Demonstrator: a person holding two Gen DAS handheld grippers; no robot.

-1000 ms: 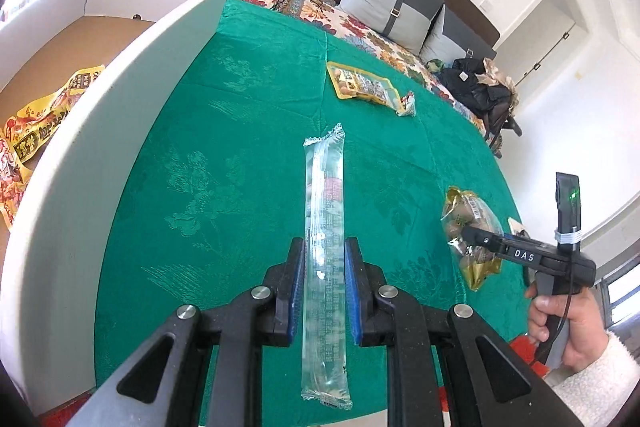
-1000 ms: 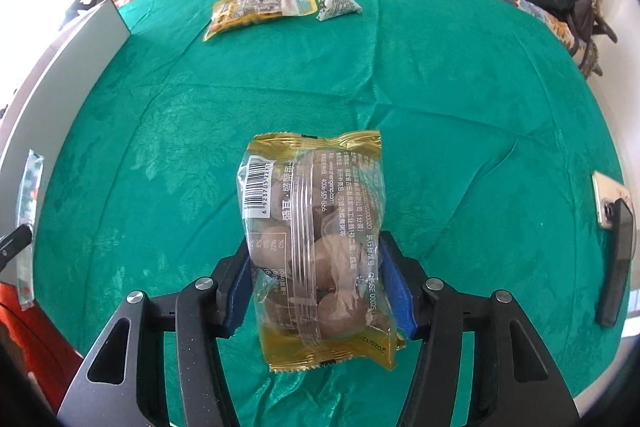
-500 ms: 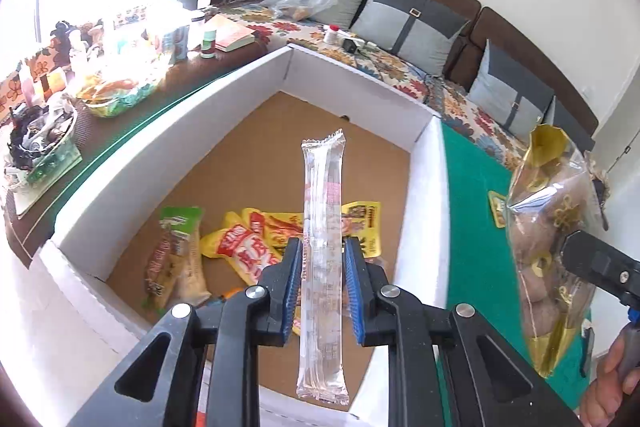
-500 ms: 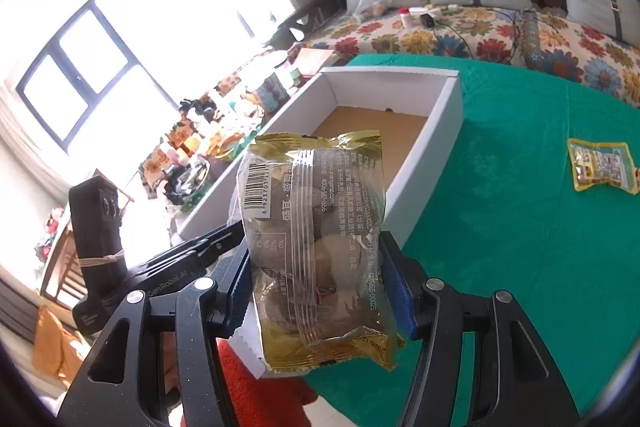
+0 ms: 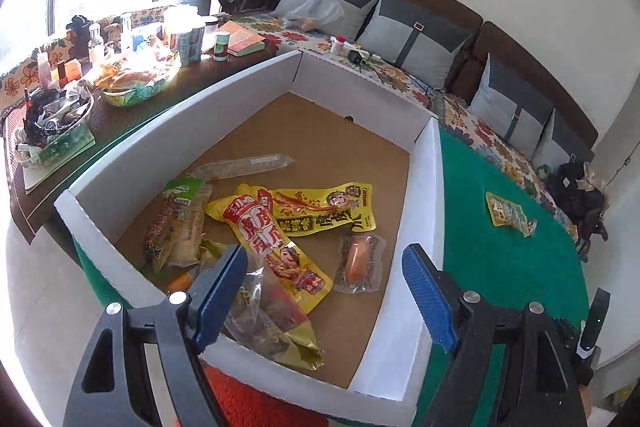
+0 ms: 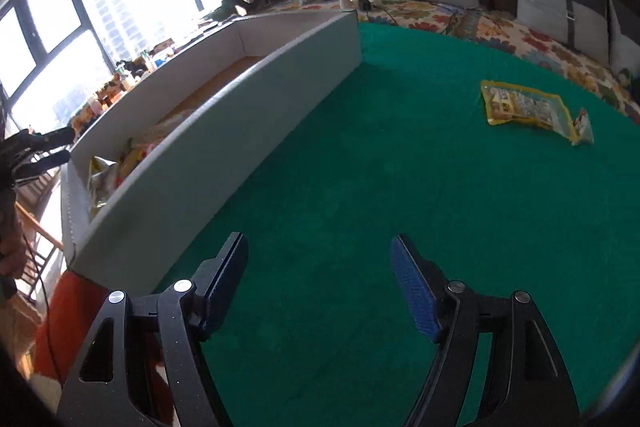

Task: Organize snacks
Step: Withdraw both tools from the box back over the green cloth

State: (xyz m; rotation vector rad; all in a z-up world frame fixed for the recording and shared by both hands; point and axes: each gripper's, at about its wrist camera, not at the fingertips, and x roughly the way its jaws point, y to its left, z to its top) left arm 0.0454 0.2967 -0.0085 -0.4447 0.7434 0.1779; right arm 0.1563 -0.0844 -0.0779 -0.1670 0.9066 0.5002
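My left gripper [image 5: 324,291] is open and empty above the near end of the white cardboard box [image 5: 430,195]. Inside lie the clear long packet [image 5: 244,166], the gold bag of brown balls [image 5: 272,331], yellow-red packets [image 5: 276,239], a green-topped packet [image 5: 180,223] and a small orange sausage pack [image 5: 358,261]. My right gripper [image 6: 320,283] is open and empty over the green tablecloth [image 6: 400,187], right of the box [image 6: 224,147]. A yellow snack packet [image 6: 528,107] with a small triangular pack [image 6: 582,127] lies far right on the cloth; the yellow packet also shows in the left wrist view [image 5: 508,215].
A sofa with grey cushions [image 5: 416,39] runs behind the table. A cluttered side table with bottles and bowls [image 5: 120,67] stands left of the box. The left gripper tool [image 6: 40,147] shows at the left edge of the right wrist view.
Both grippers opened. The clear long packet and the gold bag dropped into the box. The right gripper swung back over the green cloth.
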